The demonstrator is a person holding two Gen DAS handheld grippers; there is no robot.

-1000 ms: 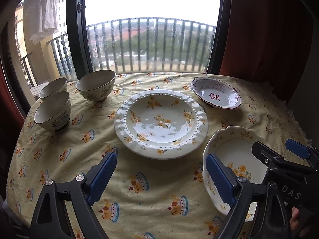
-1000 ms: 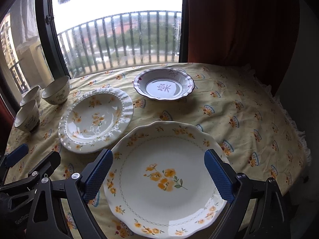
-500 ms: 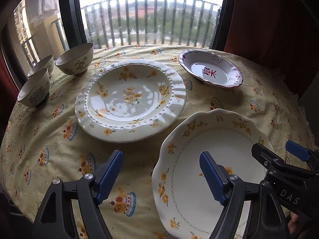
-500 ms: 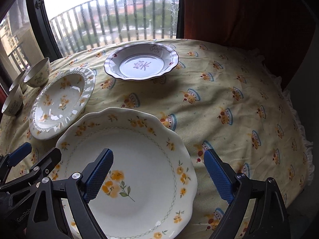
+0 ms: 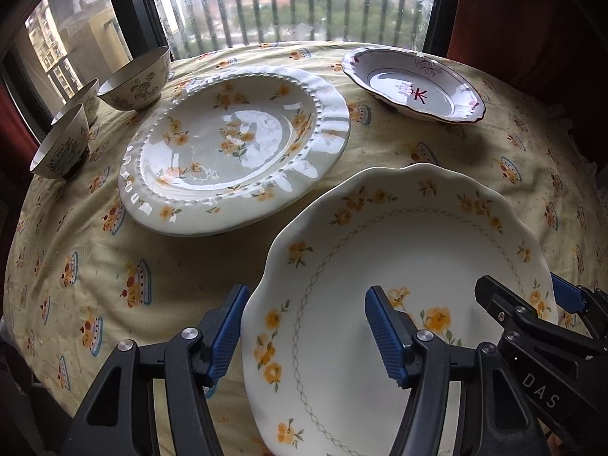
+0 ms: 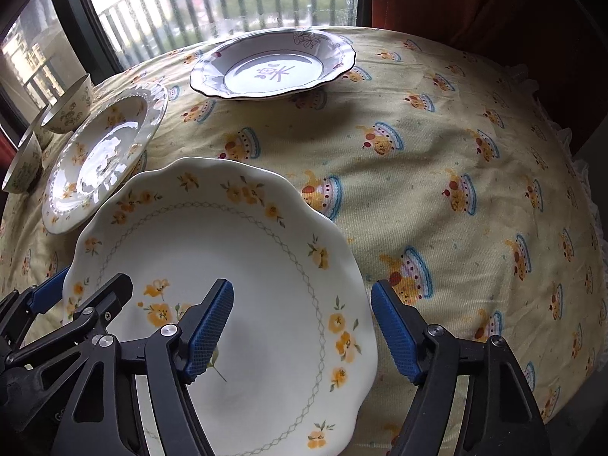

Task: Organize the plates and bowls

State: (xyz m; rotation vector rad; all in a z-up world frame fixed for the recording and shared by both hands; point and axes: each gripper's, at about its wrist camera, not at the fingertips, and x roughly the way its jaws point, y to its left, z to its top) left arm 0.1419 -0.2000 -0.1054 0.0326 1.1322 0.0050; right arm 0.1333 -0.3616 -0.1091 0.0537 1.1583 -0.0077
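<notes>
Writing: "DAS" in pale letters on the black body of the right gripper [image 5: 562,300], seen from the left camera; a red character, not readable with certainty, in the well of the red-rimmed dish [image 5: 414,91]. Scalloped plate [image 5: 399,266]: glazed white ceramic, wavy rim, orange flower sprigs, a thin grey diamond chain round the well; it sits at the near edge of the desk [image 5: 95,258], which is round and covered by a yellow woven cloth printed with cupcakes. Left gripper [image 5: 307,330]: black frame, ribbed blue pads; fingers apart, straddling the plate's left rim, one pad outside the edge and one over the well; contact cannot be told. Right gripper [image 6: 300,326]: same build, fingers apart, straddling the plate's right rim likewise. Beaded plate [image 5: 235,144]: glossy, fluted rim with a bead line, orange flowers, just beyond the scalloped plate. Red-rimmed dish: shallow, lobed edge, far right. Three bowls [image 5: 133,76]: cream, dark floral print, clustered at the far left by the window.
</notes>
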